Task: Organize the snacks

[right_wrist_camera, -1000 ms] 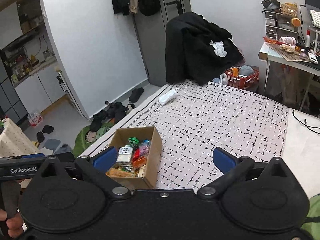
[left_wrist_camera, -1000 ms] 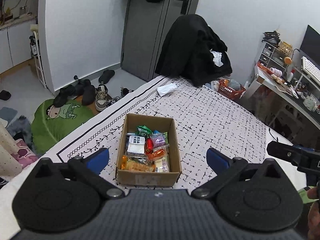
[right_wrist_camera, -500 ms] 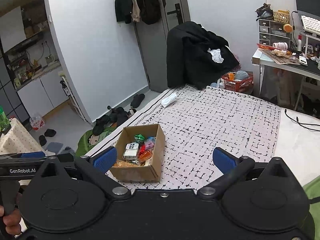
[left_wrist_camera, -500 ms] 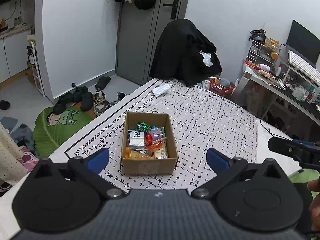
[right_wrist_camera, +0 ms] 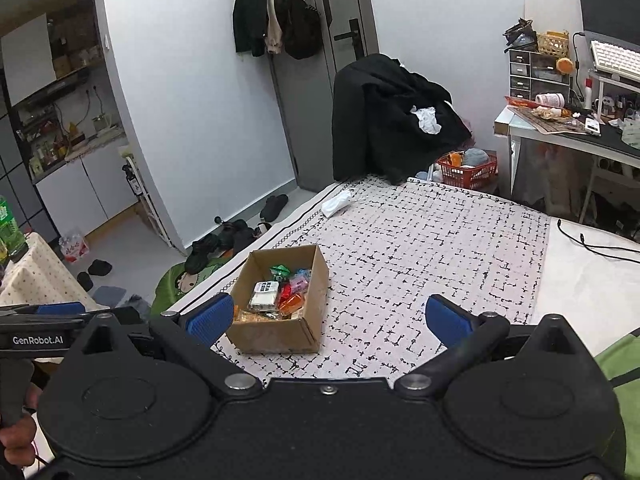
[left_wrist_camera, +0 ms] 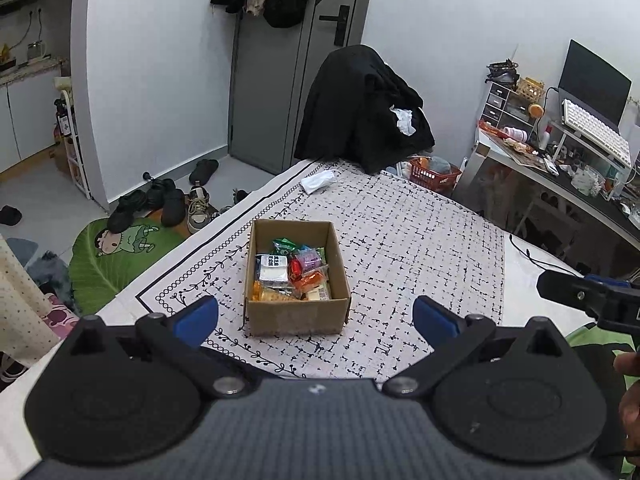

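Note:
A brown cardboard box (left_wrist_camera: pixel 296 318) stands on the patterned bedspread (left_wrist_camera: pixel 400 240), filled with several snack packets (left_wrist_camera: pixel 292 276) in silver, red, orange, green and purple wrappers. My left gripper (left_wrist_camera: pixel 316 320) is open and empty, held back from and above the box's near wall. In the right wrist view the box (right_wrist_camera: pixel 276 336) lies left of centre with the packets (right_wrist_camera: pixel 280 292) inside. My right gripper (right_wrist_camera: pixel 328 320) is open and empty, to the right of the box and above it.
A white crumpled wrapper (left_wrist_camera: pixel 318 180) lies near the bed's far edge. A chair draped in black clothes (left_wrist_camera: pixel 364 112) stands beyond the bed. A cluttered desk (left_wrist_camera: pixel 560 160) is at right. Shoes (left_wrist_camera: pixel 168 200) and a green mat (left_wrist_camera: pixel 116 256) lie on the floor at left.
Both grippers have pulled back and risen; the box looks smaller and farther in both views. Both jaws stay open. The box has not moved.

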Tool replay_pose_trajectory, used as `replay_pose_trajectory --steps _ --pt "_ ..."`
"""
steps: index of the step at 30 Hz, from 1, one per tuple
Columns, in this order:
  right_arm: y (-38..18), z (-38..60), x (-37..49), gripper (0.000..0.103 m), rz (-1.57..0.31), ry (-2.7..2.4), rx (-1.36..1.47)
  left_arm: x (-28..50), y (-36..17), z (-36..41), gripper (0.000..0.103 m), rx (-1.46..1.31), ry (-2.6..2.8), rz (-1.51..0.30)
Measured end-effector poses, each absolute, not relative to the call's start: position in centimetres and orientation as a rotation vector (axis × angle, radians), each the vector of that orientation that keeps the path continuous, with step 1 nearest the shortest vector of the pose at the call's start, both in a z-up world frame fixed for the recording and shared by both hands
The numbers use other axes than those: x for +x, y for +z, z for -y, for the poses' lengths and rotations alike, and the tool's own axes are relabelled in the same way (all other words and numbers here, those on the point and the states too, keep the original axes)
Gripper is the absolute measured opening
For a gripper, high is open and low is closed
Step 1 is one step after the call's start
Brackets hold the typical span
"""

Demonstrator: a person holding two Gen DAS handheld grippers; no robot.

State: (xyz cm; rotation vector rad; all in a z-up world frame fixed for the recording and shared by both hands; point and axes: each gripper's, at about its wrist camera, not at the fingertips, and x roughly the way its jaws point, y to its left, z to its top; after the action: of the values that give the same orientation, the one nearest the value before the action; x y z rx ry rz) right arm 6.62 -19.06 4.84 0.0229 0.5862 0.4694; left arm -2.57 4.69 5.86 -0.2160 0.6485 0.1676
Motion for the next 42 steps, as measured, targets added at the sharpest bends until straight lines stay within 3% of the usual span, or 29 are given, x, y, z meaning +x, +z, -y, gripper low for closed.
replay_pose_trajectory --steps 42 --pt "4.0 18.3 6.3 0.103 -0.598 0.47 0.004 -2.3 5.3 -5.1 0.103 -0.227 0.168 -0.664"
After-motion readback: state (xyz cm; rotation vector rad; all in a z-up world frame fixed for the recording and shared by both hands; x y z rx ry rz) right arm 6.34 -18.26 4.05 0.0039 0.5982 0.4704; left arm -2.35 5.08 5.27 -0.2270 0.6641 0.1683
